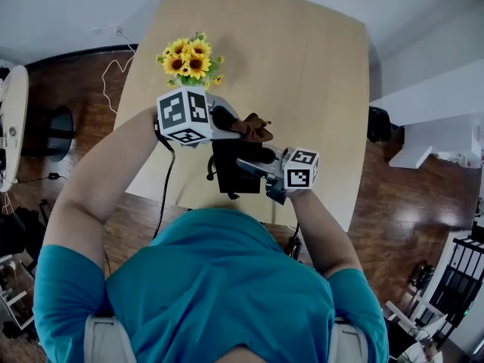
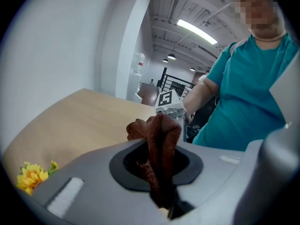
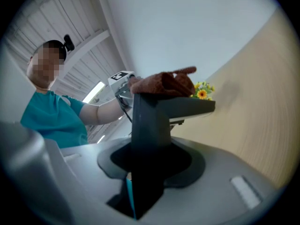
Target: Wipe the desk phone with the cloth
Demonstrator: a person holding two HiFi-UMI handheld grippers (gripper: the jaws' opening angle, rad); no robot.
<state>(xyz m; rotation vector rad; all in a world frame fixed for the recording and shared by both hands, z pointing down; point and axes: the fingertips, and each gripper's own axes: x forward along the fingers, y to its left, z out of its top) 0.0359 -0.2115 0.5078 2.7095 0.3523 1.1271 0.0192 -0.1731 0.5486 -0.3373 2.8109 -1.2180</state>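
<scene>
Cloth on the phone, one gripper on each.

In the head view the left gripper (image 1: 231,124) comes in from 9 o'clock, and its jaws pinch the brown cloth (image 1: 254,128) tight. The cloth touches the top end of the black phone (image 1: 233,166), at the phone's 12 o'clock. The right gripper (image 1: 261,163) comes in from 3 o'clock. Its jaws are pressed on the dark body of the phone and hold it. The phone is over the near edge of the wooden table (image 1: 302,66), at 6 o'clock on the table, just in front of the person's teal shirt (image 1: 219,278). Yellow flowers (image 1: 190,57) stand on the table at 11 o'clock from the phone, near it but not touching.
</scene>
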